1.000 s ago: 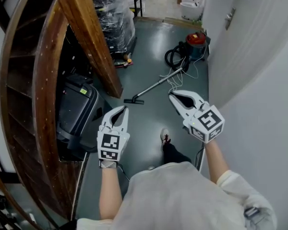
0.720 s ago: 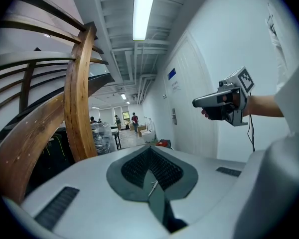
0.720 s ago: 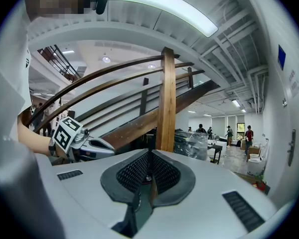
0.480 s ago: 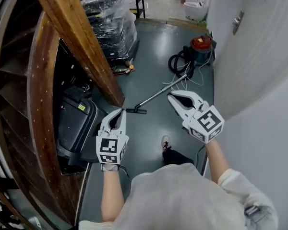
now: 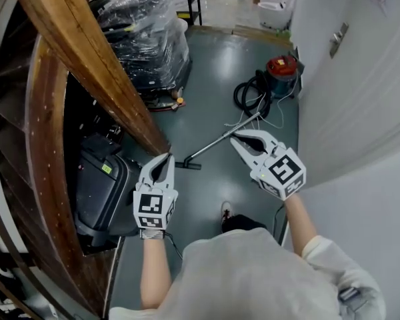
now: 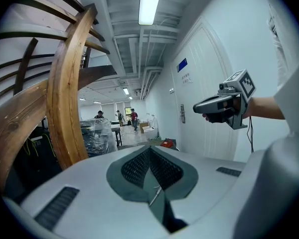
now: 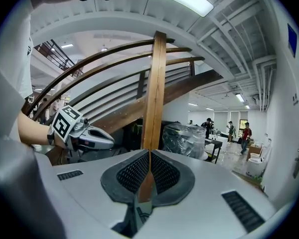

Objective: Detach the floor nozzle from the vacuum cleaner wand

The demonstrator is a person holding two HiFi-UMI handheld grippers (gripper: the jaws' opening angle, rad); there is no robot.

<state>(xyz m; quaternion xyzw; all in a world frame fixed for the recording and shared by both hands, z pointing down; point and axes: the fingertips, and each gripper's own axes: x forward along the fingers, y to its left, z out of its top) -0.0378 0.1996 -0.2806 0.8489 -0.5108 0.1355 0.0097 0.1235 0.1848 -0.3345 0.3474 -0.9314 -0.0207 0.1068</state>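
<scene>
On the grey floor ahead lies the vacuum cleaner: a red canister (image 5: pixel 282 66), a coiled black hose (image 5: pixel 249 91) and a thin metal wand (image 5: pixel 221 137) slanting down-left to the dark floor nozzle (image 5: pixel 187 165). My left gripper (image 5: pixel 168 157) is held in the air, shut and empty, its tip appearing just left of the nozzle. My right gripper (image 5: pixel 234 137) is also shut and empty, and its tip appears over the wand's upper part. Both hang well above the floor. In the left gripper view my own jaws (image 6: pixel 149 152) are pressed together; the right gripper view shows the same (image 7: pixel 149 156).
A curved wooden stair beam (image 5: pixel 87 59) runs along the left, with a black case (image 5: pixel 103 179) under it. A plastic-wrapped pallet (image 5: pixel 150 39) stands at the back. A white wall and door (image 5: pixel 360 79) close the right side. My shoe (image 5: pixel 226 211) is on the floor.
I have walked forward along the passage. Both grippers have moved with me towards the vacuum, so the nozzle and wand now appear right by their tips. The jaws stayed shut.
</scene>
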